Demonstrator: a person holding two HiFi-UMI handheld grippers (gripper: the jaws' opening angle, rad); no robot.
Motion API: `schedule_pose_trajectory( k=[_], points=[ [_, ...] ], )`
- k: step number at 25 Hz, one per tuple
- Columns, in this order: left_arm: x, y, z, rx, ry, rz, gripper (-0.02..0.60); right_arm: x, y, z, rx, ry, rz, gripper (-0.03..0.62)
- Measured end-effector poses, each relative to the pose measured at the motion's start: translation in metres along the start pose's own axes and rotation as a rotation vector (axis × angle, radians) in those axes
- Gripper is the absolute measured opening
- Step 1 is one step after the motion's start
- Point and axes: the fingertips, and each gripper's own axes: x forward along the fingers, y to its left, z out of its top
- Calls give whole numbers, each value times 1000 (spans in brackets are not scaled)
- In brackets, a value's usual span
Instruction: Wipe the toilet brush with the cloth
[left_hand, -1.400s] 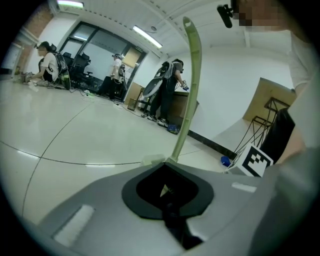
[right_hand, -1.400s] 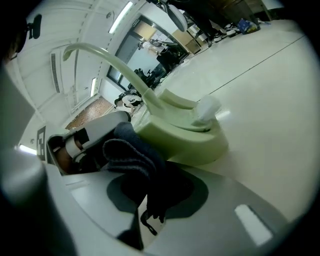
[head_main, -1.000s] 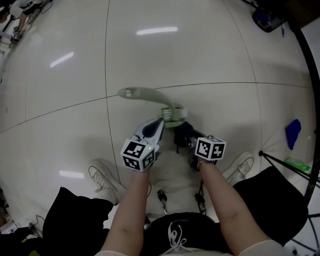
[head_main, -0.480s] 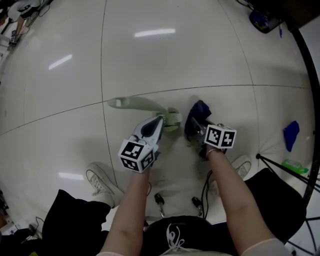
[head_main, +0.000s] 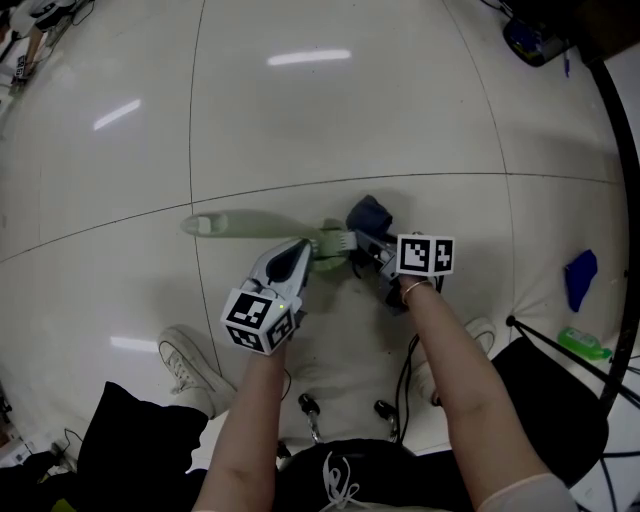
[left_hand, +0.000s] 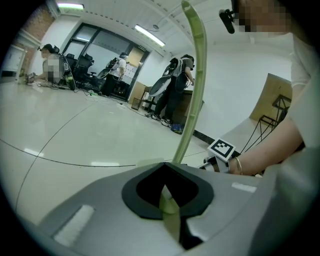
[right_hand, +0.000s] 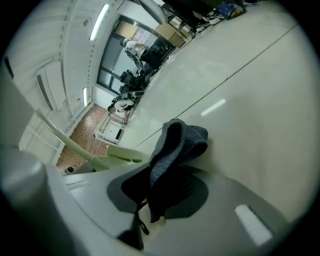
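**Both claws loaded: brush in left, cloth in right**

- Left gripper (left_hand: 169, 212): the jaws are pinched right down on the toilet brush (left_hand: 193, 95), gripping its pale green handle with no gap showing either side. In the left gripper view the handle runs ahead of the jaws and up, with a slight bow, and its far end leaves the top of the view.
- From the head view the long part of the handle lies ahead and to the left of this claw's tips. The brush's head end sits just right of them, toward the other claw.
- Right gripper (right_hand: 150, 212): the jaws are clamped on the cloth (right_hand: 176, 147), which is dark blue-grey. It is held at its lower edge, and the rest bunches up into a folded lump just ahead of the tips.
- The brush's head end is just left of the right claw's jaws, close beside the cloth. No view shows clearly whether cloth and brush touch, so I cannot tell.
- The two claws are near each other with their tips angled inward, and the brush's head end is between them.
- Marker cubes: the left one (head_main: 255, 318) and the right one (head_main: 425, 255) each sit at the rear of their claw, over the person's hands.
- Under both claws is the floor (head_main: 330, 120), pale glossy tile with dark seams.
- Behind the claws, toward the person, is one white shoe (head_main: 185, 355) on the left side.
- Well off to the right of the right claw are a blue scrap (head_main: 580, 275) and a green bottle (head_main: 585, 345) on the tile.
- Far ahead of the left claw, people (left_hand: 175, 82) stand at the back of the room.
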Motion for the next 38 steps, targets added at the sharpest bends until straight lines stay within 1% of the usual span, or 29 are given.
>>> schedule_pose_trajectory(
  k=[3, 5, 7, 9, 11, 13, 14, 15, 17, 19, 22, 24, 27, 29, 33, 34, 38],
  points=[
    [1, 1, 0, -1, -11, 13, 6, -6, -1, -13, 113, -37, 49, 74],
    [0, 2, 0, -11, -19, 23, 6, -12, 1, -27, 178, -43, 88, 74],
    [-1, 3, 0, -16, -18, 29, 6, -20, 0, -42, 196, -20, 104, 74],
    [0, 3, -1, -20, -13, 35, 6, -31, -7, -45, 163, -8, 72, 74],
    [0, 2, -2, -25, -8, 38, 6, -44, -15, -27, 121, -46, 16, 74],
    [0, 0, -3, -25, -3, 34, 6, -56, -14, 11, 91, -135, -4, 74],
    [0, -1, -3, -25, -3, 32, 6, -60, -7, 34, 74, -188, 11, 74],
    [0, -1, -2, -25, -6, 32, 6, -60, 5, 57, 54, -233, 45, 74],
    [1, 0, 0, -31, -17, 40, 6, -50, 39, 95, 3, -273, 150, 74],
    [1, 1, 2, -40, -31, 55, 6, -31, 74, 112, -79, -231, 225, 74],
    [0, 1, 3, -56, -50, 72, 6, 2, 107, 110, -261, -99, 250, 74],
    [-1, 0, 5, -68, -66, 83, 6, 21, 126, 107, -320, -46, 286, 74],
    [-1, -4, 3, -79, -79, 94, 6, 42, 144, 104, -315, -11, 356, 74],
    [-1, -8, 0, -80, -73, 89, 6, 56, 152, 97, -320, 33, 387, 74],
    [1, -13, -3, -60, -45, 79, 6, 82, 141, 70, -390, 178, 364, 72],
    [0, -12, -3, -65, -46, 82, 6, 85, 135, 65, -390, 198, 357, 72],
    [-1, -11, -3, -69, -57, 77, 6, 83, 108, 60, -346, 220, 318, 72]
  ],
)
